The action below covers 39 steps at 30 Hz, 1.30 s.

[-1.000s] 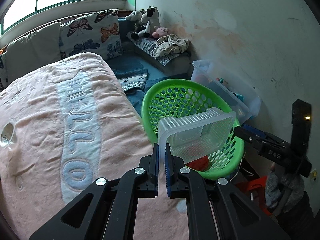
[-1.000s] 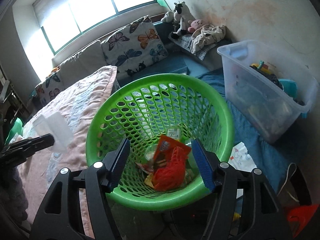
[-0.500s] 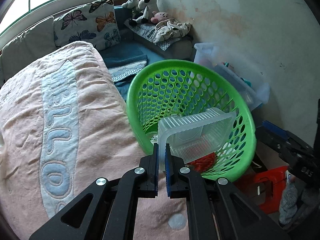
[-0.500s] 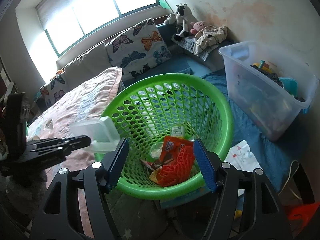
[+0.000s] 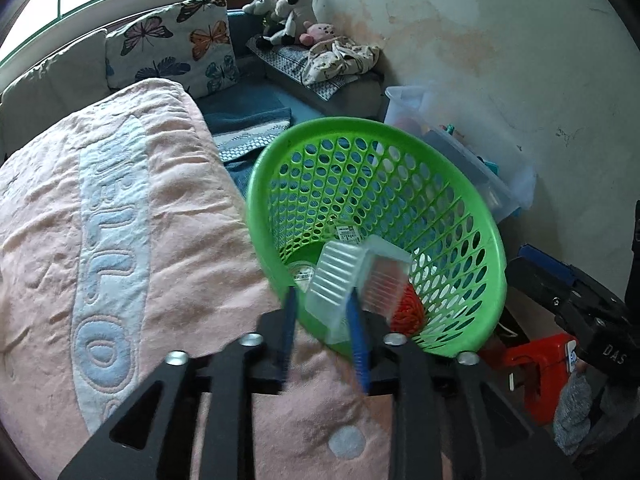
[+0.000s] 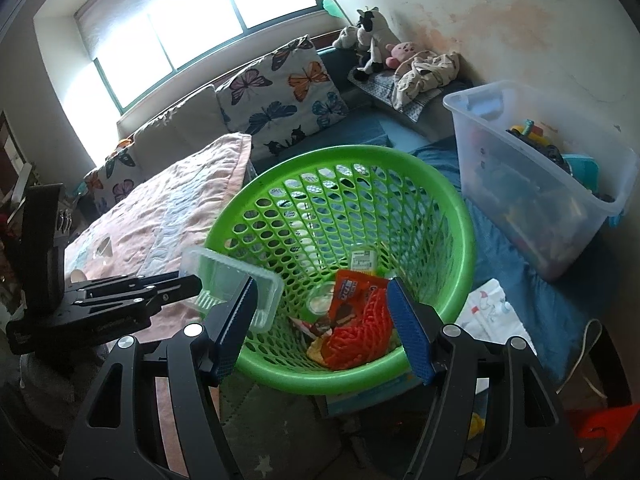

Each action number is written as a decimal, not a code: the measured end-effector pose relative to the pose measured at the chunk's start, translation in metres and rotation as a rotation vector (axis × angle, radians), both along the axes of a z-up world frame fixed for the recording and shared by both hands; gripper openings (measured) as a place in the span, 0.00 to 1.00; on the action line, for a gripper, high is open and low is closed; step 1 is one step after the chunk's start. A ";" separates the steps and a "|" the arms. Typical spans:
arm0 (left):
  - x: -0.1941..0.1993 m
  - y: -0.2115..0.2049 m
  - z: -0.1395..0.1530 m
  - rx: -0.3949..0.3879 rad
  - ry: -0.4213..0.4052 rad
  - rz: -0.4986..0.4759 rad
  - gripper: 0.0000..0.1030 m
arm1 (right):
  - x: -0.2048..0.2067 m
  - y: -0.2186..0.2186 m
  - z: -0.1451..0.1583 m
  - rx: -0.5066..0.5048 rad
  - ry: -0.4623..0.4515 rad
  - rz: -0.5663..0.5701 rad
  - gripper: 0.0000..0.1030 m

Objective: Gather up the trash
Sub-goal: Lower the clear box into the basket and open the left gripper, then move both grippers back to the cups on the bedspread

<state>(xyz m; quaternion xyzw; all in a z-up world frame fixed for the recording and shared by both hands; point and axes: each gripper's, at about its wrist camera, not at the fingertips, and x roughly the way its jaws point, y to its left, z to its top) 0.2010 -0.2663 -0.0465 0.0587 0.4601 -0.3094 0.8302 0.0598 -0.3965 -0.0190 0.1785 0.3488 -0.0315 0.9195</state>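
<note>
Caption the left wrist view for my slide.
Left gripper, jaws parted, releases a clear plastic container over the rim of a green basket holding red trash.

Two wrist views, both close above the green basket (image 5: 460, 208).
Left looking toward 1 o'clock, right toward 12; basket (image 6: 452, 216) shared.

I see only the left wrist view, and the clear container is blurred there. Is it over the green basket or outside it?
Observer: In the right wrist view the clear container lies across the rim of the green basket, partly inside.
Operator: Is the right hand-held gripper holding something?
Observer: No, the right hand-held gripper is open and empty, in front of the basket.
Operator: Is any trash outside the basket?
Observer: A white paper lies on the blue mat beside the basket.
</note>
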 end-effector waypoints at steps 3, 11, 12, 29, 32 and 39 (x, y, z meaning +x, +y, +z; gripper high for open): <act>-0.002 0.010 0.004 -0.014 -0.007 0.010 0.36 | 0.001 0.006 0.001 -0.004 -0.002 0.015 0.65; -0.005 0.026 0.010 -0.039 -0.020 0.019 0.42 | 0.008 0.022 0.007 -0.003 -0.014 0.047 0.65; -0.006 0.028 0.011 -0.044 -0.018 0.022 0.43 | 0.008 0.023 0.009 -0.006 -0.015 0.051 0.65; -0.018 0.164 0.030 -0.023 -0.104 0.309 0.53 | 0.049 0.105 0.032 -0.035 -0.035 0.295 0.66; -0.017 0.201 0.034 -0.010 -0.130 0.394 0.55 | 0.063 0.133 0.039 -0.056 -0.044 0.364 0.67; -0.011 0.291 0.041 0.036 -0.176 0.621 0.65 | 0.103 0.197 0.057 -0.079 -0.070 0.504 0.72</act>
